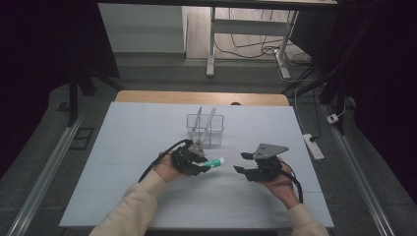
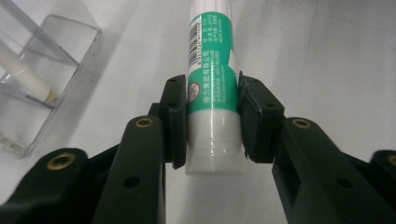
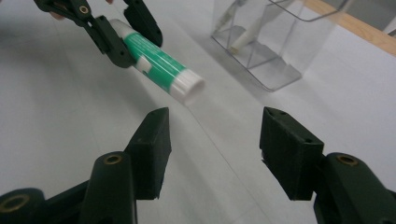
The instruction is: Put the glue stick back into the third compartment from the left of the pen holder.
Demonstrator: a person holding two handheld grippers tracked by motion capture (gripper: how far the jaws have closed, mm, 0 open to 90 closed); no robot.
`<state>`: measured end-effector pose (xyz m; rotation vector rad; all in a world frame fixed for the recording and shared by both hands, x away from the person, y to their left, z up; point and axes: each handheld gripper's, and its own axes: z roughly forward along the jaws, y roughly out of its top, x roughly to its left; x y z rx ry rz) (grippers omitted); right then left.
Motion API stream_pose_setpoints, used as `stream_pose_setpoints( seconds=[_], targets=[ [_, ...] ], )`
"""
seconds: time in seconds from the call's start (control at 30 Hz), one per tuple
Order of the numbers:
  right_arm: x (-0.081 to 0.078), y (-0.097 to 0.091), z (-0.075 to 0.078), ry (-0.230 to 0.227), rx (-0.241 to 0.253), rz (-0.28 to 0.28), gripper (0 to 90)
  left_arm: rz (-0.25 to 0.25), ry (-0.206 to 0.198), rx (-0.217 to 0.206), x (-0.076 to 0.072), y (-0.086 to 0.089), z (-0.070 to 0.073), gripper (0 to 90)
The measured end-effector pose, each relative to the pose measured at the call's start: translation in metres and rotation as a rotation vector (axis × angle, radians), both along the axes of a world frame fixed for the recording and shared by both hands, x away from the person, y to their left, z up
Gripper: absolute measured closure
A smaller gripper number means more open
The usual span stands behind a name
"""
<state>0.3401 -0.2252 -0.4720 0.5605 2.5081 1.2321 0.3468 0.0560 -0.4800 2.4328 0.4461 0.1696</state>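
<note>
A green and white glue stick (image 1: 215, 162) (image 2: 211, 84) (image 3: 161, 65) is clamped between the two black jaws of my left gripper (image 1: 200, 164) (image 2: 212, 123), just above the white table and pointing to the right. The pads press on its lower part, near the white base. My right gripper (image 1: 241, 162) (image 3: 212, 149) stands open a short way right of the stick's white tip, which it faces. Nothing lies between its jaws.
A clear plastic holder (image 1: 205, 129) (image 2: 35, 88) (image 3: 275, 42) with two white pens in it stands behind the grippers at the table's middle. The white table top (image 1: 147, 137) ends at a wooden edge (image 1: 201, 97) at the back.
</note>
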Motion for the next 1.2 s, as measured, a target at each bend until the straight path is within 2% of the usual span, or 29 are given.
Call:
stream_pose_setpoints(
  seconds=[0.37,0.77,0.9,1.07,1.1,1.2],
  targets=[
    [0.0,0.029,-0.001,-0.014,-0.09,0.08,39.8,-0.023,0.014,0.0,-0.001,-0.008,-0.002,65.0],
    [0.0,0.05,-0.003,-0.031,-0.174,0.155,39.7,-0.046,0.027,0.012,-0.002,-0.016,-0.005,64.9],
    [-0.001,0.056,-0.006,-0.039,-0.219,0.173,40.0,-0.056,0.032,0.012,-0.002,-0.018,-0.006,64.9],
    [-0.001,0.06,-0.01,-0.06,-0.285,0.199,45.6,-0.066,0.039,0.009,-0.003,-0.019,-0.006,64.9],
    [-0.002,0.062,-0.012,-0.059,-0.282,0.201,47.3,-0.069,0.042,0.005,-0.003,-0.019,-0.006,64.9],
    [-0.004,0.064,-0.013,-0.072,-0.319,0.227,51.2,-0.078,0.041,0.004,-0.004,-0.019,-0.005,64.9]
  ],
)
